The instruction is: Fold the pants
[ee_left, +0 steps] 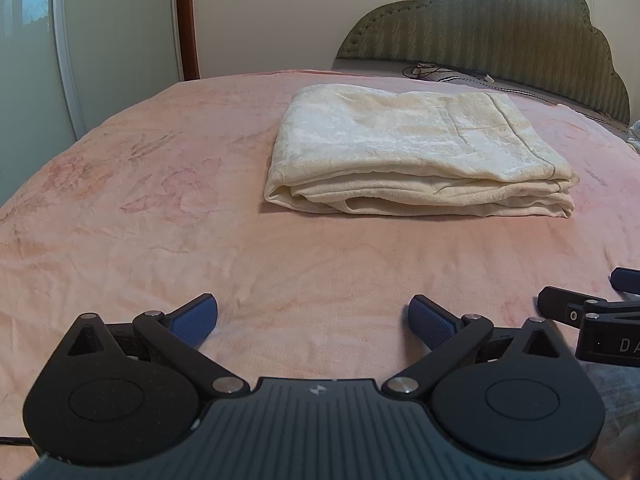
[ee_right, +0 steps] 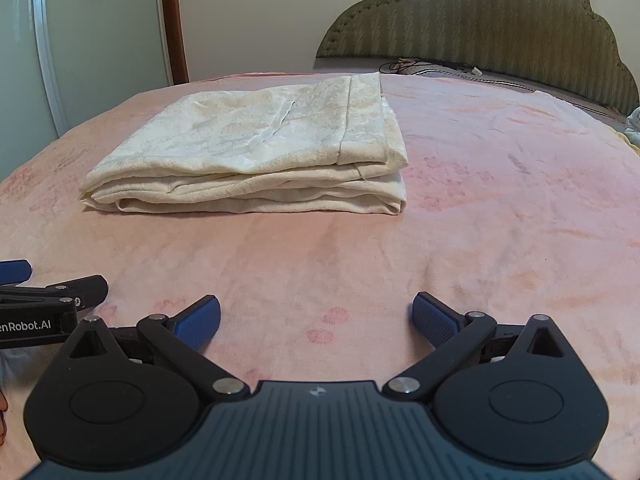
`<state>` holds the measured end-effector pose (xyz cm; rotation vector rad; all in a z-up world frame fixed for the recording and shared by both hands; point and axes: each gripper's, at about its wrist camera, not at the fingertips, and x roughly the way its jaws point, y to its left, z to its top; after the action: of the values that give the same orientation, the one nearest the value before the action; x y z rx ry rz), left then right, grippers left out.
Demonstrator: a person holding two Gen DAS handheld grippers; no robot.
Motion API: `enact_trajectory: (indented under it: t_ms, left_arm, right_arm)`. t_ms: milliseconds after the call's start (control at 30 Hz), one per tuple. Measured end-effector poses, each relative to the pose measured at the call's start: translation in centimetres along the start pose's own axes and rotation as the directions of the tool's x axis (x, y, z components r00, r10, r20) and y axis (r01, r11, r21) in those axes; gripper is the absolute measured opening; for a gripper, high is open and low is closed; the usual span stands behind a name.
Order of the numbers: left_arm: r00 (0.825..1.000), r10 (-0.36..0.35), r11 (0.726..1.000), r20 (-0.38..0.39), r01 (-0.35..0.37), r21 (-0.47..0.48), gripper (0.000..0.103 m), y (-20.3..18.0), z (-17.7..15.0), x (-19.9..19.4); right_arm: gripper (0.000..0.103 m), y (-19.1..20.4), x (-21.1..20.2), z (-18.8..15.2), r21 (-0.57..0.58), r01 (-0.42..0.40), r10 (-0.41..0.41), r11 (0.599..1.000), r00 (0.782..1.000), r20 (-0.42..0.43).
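Cream pants [ee_left: 412, 152] lie folded into a thick rectangular stack on the pink bed cover [ee_left: 160, 208], some way ahead of both grippers. In the right wrist view the same pants [ee_right: 256, 148] sit ahead and to the left. My left gripper [ee_left: 313, 322] hovers low over the cover, open, nothing between its blue pads. My right gripper [ee_right: 316, 322] is likewise open and empty, level with the left one. Each gripper shows at the edge of the other's view: the right gripper [ee_left: 600, 312] and the left gripper [ee_right: 44, 300].
A green padded headboard [ee_left: 500, 28] rises behind the bed, with a dark cable [ee_left: 432, 70] coiled at its foot. White wardrobe doors [ee_left: 60, 40] with flower stickers and a brown door frame [ee_left: 186, 20] stand at the left. The pink bed cover [ee_right: 500, 208] spreads right of the pants.
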<state>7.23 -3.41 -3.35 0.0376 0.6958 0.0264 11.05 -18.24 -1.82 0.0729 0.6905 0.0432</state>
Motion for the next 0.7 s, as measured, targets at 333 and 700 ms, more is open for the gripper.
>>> enact_trajectory:
  t_ms: [333,700]
  left_arm:
    - [1.0,-0.001,1.0,0.0,0.001,-0.001,0.103,-0.02,-0.03,0.0]
    - [1.0,-0.001,1.0,0.0,0.001,-0.002,0.103,-0.03,-0.04,0.01]
  right_arm:
    - [0.103,0.23,0.06,0.04,-0.015,0.013,-0.013,1.0,1.0,-0.006]
    - [0.103,0.25,0.06,0.02,-0.014,0.013,-0.013,1.0,1.0,-0.005]
